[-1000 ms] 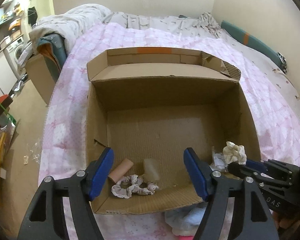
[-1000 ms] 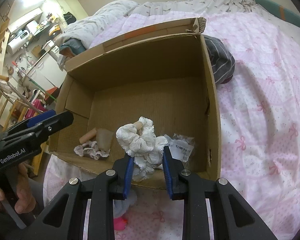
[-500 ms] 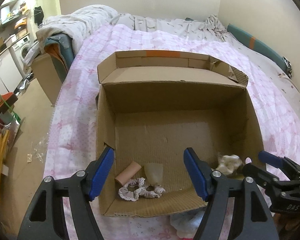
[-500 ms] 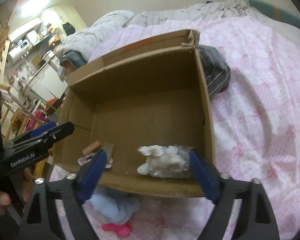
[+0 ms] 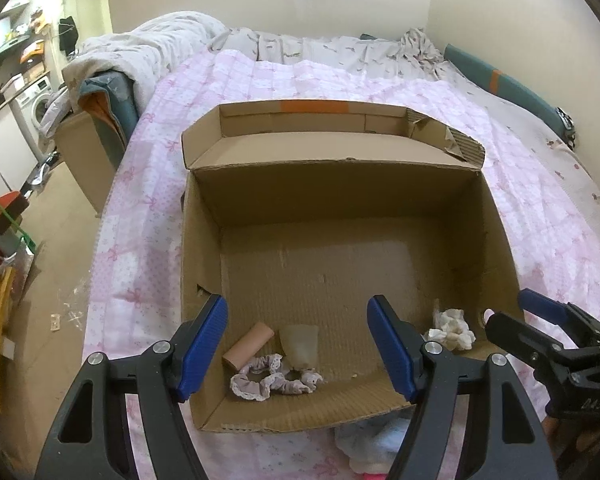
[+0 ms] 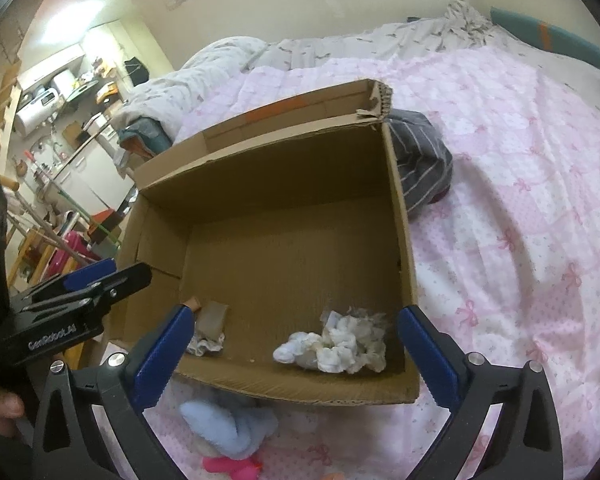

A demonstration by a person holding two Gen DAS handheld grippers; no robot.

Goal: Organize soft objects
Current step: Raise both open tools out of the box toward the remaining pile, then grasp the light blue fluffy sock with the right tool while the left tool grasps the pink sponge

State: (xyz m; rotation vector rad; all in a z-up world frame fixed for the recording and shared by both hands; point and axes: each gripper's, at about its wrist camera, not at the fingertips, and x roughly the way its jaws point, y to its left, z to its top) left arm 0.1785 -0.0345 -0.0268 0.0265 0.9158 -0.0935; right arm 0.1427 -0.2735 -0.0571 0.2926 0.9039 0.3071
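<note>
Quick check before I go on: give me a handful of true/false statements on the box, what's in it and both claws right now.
1. The white scrunchie lies inside the box. True.
2. The right claw is shut on the white scrunchie. False: it is open and holds nothing.
3. The left claw is open. True.
4. The blue cloth is in the box. False: it lies on the bedspread outside the near wall.
5. A pink roll lies in the box next to a lacy scrunchie. True.
6. The striped cloth lies inside the box. False: it lies on the bedspread, against the box's right wall.
</note>
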